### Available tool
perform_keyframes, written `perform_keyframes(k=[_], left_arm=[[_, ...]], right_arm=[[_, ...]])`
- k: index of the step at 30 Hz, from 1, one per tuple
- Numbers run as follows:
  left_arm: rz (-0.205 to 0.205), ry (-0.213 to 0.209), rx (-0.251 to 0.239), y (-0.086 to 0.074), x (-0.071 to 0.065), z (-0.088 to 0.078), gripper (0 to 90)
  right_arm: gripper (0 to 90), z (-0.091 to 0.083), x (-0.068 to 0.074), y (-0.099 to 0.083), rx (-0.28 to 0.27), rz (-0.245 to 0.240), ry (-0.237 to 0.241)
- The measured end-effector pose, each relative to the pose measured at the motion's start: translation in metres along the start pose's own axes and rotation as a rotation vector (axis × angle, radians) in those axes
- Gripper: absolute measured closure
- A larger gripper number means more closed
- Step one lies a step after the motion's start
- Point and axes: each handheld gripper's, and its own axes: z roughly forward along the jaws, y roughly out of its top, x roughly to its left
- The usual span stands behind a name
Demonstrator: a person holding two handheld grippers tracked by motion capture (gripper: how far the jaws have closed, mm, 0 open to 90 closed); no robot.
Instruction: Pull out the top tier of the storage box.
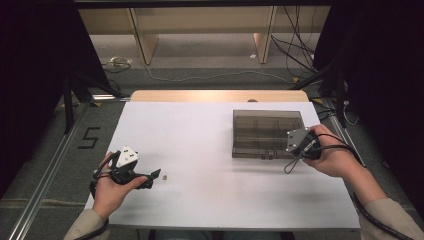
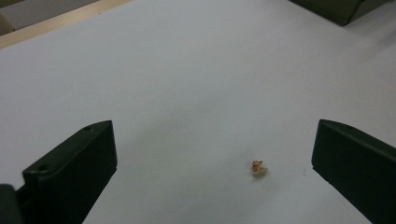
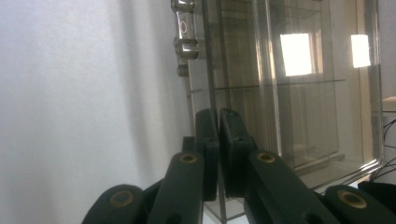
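A smoky transparent plastic compartment box (image 1: 265, 134) lies flat on the white table top (image 1: 200, 145), on its right half, with its lid down. Thin dividers split the inside into several cells; in the right gripper view (image 3: 299, 102) those cells look bare, though reflections hide part of them. Two clear latches sit on the box's near edge (image 3: 184, 28).

The right gripper (image 3: 218, 140) has its black jaws pressed together on the thin front edge of the box's lid, at the near right corner of the box, beside the latches.

A tiny tan crumb-like piece (image 1: 165, 176) lies on the bare table, well apart from the box. The left gripper (image 1: 156, 175) lies low over the table and points at it, jaws wide apart. In the left gripper view the piece (image 2: 259, 168) lies between the jaws, nearer the right-hand one and touching neither.
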Motion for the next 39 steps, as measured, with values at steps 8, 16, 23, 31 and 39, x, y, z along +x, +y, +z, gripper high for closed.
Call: perform_keyframes(k=[8,16,23,31,39], left_arm=[[0.005,-0.003,0.001,0.0004,-0.0008,0.0004,0.0],[0.006,-0.004,0.001,0.0004,-0.0009,0.0002,0.0],[0.006,-0.004,0.0,0.0005,-0.0009,0.0005,0.0],[0.006,-0.004,0.001,0.0004,-0.0009,0.0006,0.0],[0.006,-0.004,0.0,0.0006,-0.0007,0.0006,0.0]], right_arm=[[87.9,-0.0025,0.0038,-0.0008,-0.008,-0.007,0.015],[88.0,-0.0044,0.0062,-0.0014,-0.007,-0.013,0.028],[88.0,-0.0057,0.0073,-0.0026,-0.007,-0.021,0.04],[88.1,-0.0065,0.0075,-0.0026,-0.001,-0.027,0.051],[88.2,-0.0071,0.0078,-0.0029,-0.004,-0.034,0.057]])
